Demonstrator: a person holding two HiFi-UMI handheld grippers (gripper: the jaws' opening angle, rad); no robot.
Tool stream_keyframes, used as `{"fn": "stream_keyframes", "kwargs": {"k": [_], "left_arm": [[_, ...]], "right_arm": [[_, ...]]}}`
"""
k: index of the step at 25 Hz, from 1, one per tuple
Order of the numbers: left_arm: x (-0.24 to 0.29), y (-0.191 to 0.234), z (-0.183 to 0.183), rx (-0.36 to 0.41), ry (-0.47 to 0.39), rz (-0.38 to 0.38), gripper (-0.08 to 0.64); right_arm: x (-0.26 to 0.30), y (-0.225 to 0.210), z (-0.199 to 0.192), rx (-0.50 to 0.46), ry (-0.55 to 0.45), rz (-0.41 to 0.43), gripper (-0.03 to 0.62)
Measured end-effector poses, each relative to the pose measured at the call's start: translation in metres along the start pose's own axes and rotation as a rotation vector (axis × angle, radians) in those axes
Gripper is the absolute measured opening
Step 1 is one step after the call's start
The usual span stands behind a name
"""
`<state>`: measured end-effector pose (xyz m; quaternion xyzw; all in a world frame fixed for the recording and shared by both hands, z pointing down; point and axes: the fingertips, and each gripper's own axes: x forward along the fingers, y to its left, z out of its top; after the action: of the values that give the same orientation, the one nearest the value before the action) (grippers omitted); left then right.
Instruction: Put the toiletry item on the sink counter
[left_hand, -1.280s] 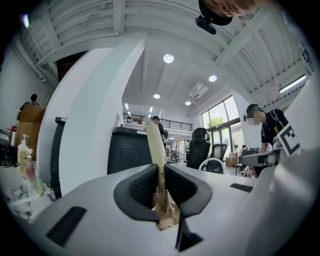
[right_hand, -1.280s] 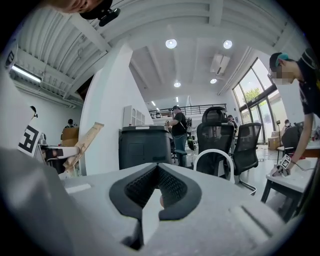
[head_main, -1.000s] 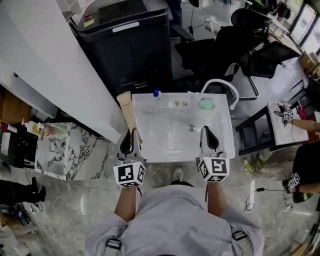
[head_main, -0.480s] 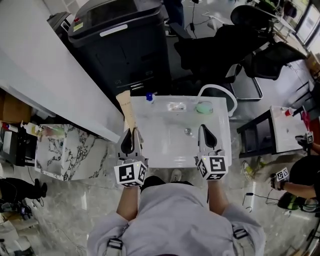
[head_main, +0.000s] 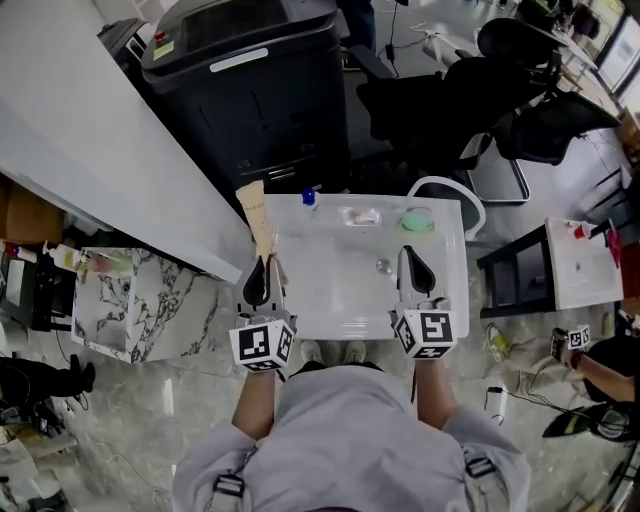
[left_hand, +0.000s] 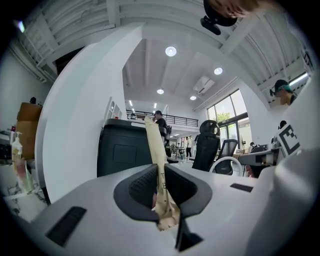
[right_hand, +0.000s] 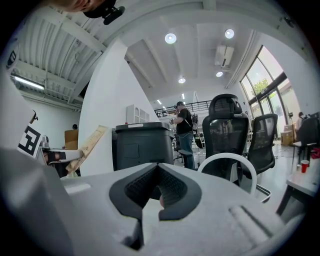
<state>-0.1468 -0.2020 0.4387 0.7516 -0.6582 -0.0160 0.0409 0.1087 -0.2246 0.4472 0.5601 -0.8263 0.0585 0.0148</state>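
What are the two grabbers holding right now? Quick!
Left gripper: closed on the long tan packet.
Right gripper: closed, nothing between its jaws.

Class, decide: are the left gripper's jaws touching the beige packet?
Touching. In the left gripper view, the left gripper has both jaws pressed against the beige packet, with no gap.
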Motion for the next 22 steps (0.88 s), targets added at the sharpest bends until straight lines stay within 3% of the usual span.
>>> {"fn": "stream_keyframes", "kwargs": {"k": [10,22], "left_arm": [[0.012,0.024,-0.008,0.004,0.024,-0.017,0.043],[0.02,0.029,-0.047,-0.011,0.105,-0.033,0.043]], "right_arm": [[0.014,0.021,-0.007,0.011,0.01,-0.018,-0.002],[0.014,0.014,-0.012,0.001,0.027,-0.052,-0.002]]}}
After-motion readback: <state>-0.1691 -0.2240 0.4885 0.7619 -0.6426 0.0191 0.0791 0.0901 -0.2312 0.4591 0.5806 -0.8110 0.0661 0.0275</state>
